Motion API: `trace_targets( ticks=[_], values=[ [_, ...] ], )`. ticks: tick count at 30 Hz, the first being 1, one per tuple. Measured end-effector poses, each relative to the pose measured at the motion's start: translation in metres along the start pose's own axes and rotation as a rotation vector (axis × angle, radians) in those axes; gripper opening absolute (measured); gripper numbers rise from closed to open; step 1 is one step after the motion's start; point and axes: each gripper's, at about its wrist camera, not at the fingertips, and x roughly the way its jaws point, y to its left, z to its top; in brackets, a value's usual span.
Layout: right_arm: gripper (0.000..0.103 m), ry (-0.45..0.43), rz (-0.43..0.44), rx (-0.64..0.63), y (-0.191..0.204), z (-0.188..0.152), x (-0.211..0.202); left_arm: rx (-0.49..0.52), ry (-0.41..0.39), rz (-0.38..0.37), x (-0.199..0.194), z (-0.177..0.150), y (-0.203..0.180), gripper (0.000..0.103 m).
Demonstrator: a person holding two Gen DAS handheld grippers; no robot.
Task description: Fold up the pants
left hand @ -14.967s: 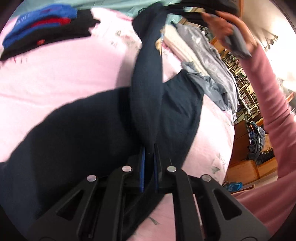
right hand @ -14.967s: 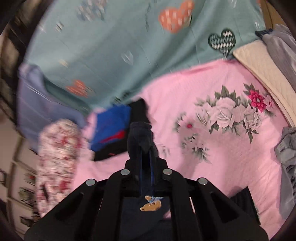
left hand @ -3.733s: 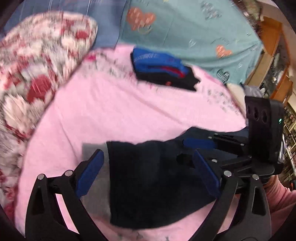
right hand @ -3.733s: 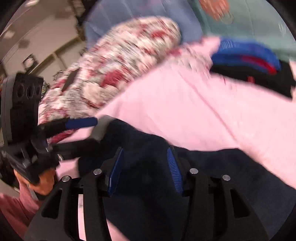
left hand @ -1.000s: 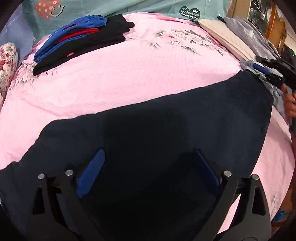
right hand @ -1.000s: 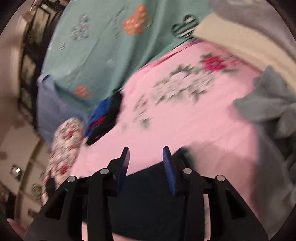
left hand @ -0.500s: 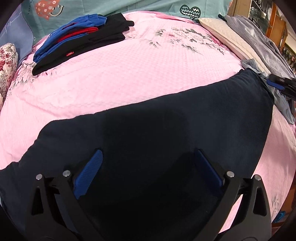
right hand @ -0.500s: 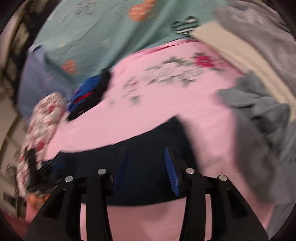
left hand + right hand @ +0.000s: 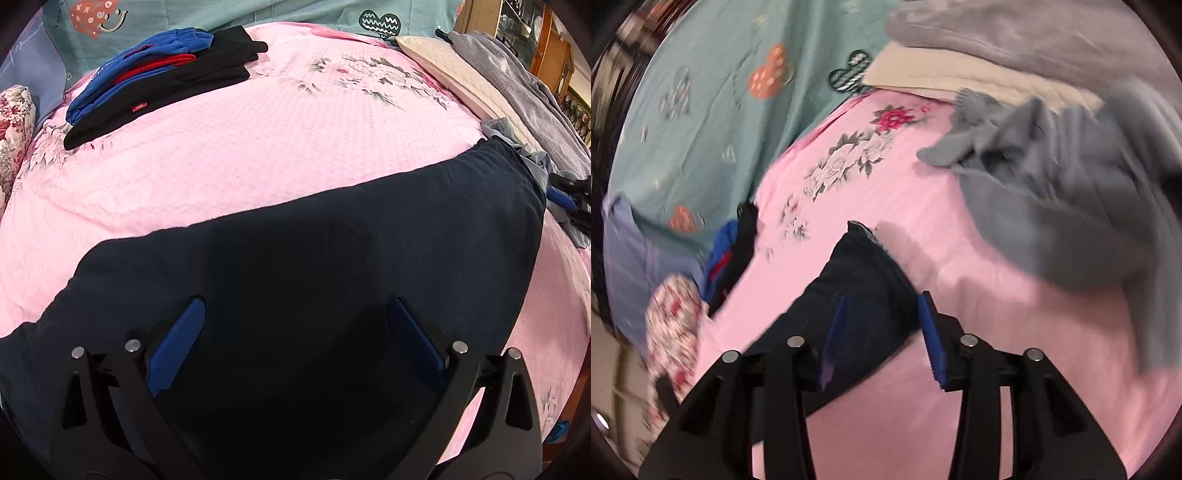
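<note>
Looking through left wrist view first: dark navy pants (image 9: pixel 314 258) spread flat across pink bedspread (image 9: pixel 258 140), laid as one long band from lower left up toward right edge of bed. Left hand-held gripper (image 9: pixel 295 339) hovering low over middle of band, jaws spread wide, blue pads (image 9: pixel 177 343) clear of cloth on either side, nothing pinched. Far behind, folded stack of blue, red and black clothes (image 9: pixel 159 77) near teal sheet (image 9: pixel 295 14), well apart from pants. Grey garments (image 9: pixel 517 92) and cream pillow (image 9: pixel 443 62) heaped along right side, a crumpled grey piece touching far end of pants. Right hand-held gripper (image 9: pixel 569 199) just visible at that same end.

Turning to right wrist view, blurred: right hand-held gripper (image 9: pixel 882 332) poised over narrow end of pants (image 9: pixel 857 288), jaws parted, cloth lying between and beneath pads but not clamped. Whether pads touch fabric, cannot tell. Loose grey garment (image 9: pixel 1052 192) just beside that end.

Judging stage: pants look halved lengthwise and smoothed; crosswise fold likely pending.

Risks from here:
- Closing on top layer only at far end, so layers slide apart when lifted.
- Snagging grey garment along with pants, given how close it lies.
- Dragging bedspread up with grip if jaws dig in too low.
- Uneven lift between ends, skewing fold line and leaving edges misaligned.
</note>
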Motion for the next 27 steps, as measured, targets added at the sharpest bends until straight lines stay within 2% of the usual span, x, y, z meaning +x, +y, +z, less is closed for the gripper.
trace_targets(
  ticks=[3, 7, 9, 12, 14, 15, 17, 18, 19, 20, 22, 25, 27],
  values=[
    [0.043, -0.012, -0.015, 0.113, -0.009, -0.009, -0.008, 0.0, 0.0, 0.0, 0.0, 0.0, 0.0, 0.101],
    [0.043, -0.026, -0.096, 0.06, 0.006, -0.013, -0.003, -0.003, -0.002, -0.004, -0.001, 0.0, 0.0, 0.101],
    [0.043, -0.041, -0.084, 0.041, 0.013, -0.007, 0.002, -0.005, -0.004, -0.007, -0.001, 0.0, 0.001, 0.101],
    [0.055, -0.037, -0.082, -0.159, 0.046, 0.018, 0.022, -0.006, -0.005, -0.01, -0.002, 0.0, 0.001, 0.101],
    [0.055, -0.004, -0.14, -0.318, 0.06, 0.033, 0.043, -0.007, -0.006, -0.013, -0.002, 0.0, 0.002, 0.101],
    [0.055, 0.038, -0.185, -0.407, 0.066, 0.043, 0.061, -0.008, -0.007, -0.014, -0.002, 0.0, 0.002, 0.101],
    [0.055, 0.135, -0.236, -0.474, 0.071, 0.052, 0.091, -0.011, -0.009, -0.019, -0.002, 0.0, 0.003, 0.101],
    [0.043, 0.165, -0.253, -0.48, 0.069, 0.054, 0.1, -0.012, -0.009, -0.022, -0.002, 0.0, 0.003, 0.101],
    [0.017, 0.192, -0.266, -0.499, 0.067, 0.056, 0.108, -0.014, -0.011, -0.025, -0.002, 0.0, 0.004, 0.101],
    [0.004, 0.198, -0.266, -0.517, 0.068, 0.058, 0.11, -0.016, -0.012, -0.028, -0.002, 0.0, 0.004, 0.101],
    [0.004, 0.155, -0.227, -0.551, 0.078, 0.058, 0.098, -0.018, -0.012, -0.03, -0.003, 0.0, 0.004, 0.101],
    [0.003, 0.031, -0.086, -0.55, 0.089, 0.061, 0.068, -0.01, -0.008, -0.021, -0.002, 0.0, 0.004, 0.101],
    [0.004, -0.013, -0.066, -0.533, 0.083, 0.062, 0.066, -0.004, -0.006, -0.013, -0.001, 0.0, 0.002, 0.101]
  ],
)
